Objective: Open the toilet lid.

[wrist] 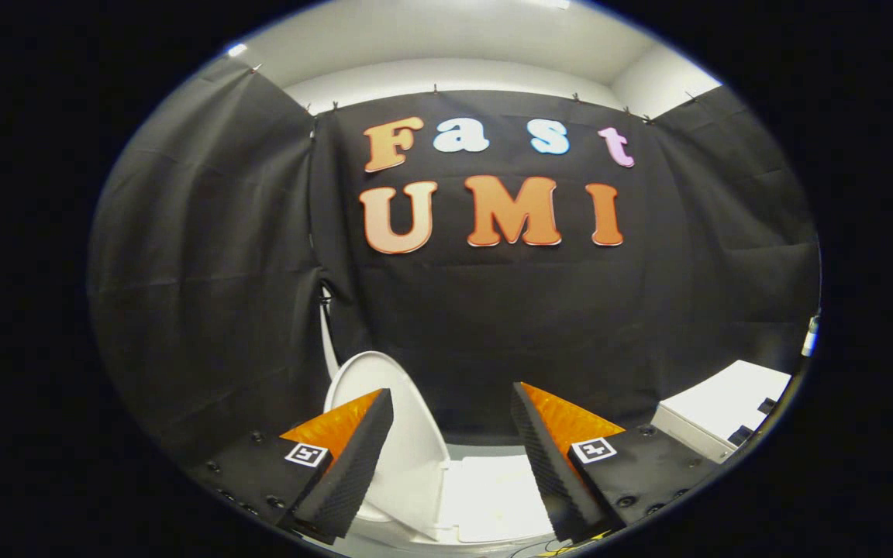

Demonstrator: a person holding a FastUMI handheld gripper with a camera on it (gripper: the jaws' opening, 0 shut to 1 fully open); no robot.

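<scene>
The jaws of the gripper (453, 411) are seen apart at the lower centre of the frame, with nothing clamped between them. The toilet lid (415, 434) is shown raised, standing near upright against the black cloth wall (198, 256); it lies between the jaws, partly hidden behind the left finger. A white box (725, 411) is seen at lower right.

Even, moderate light falls from a ceiling lamp at 11 o'clock; the glossy white plastic toilet lid (415, 449) glares slightly; fisheye bending curves the edges.
</scene>
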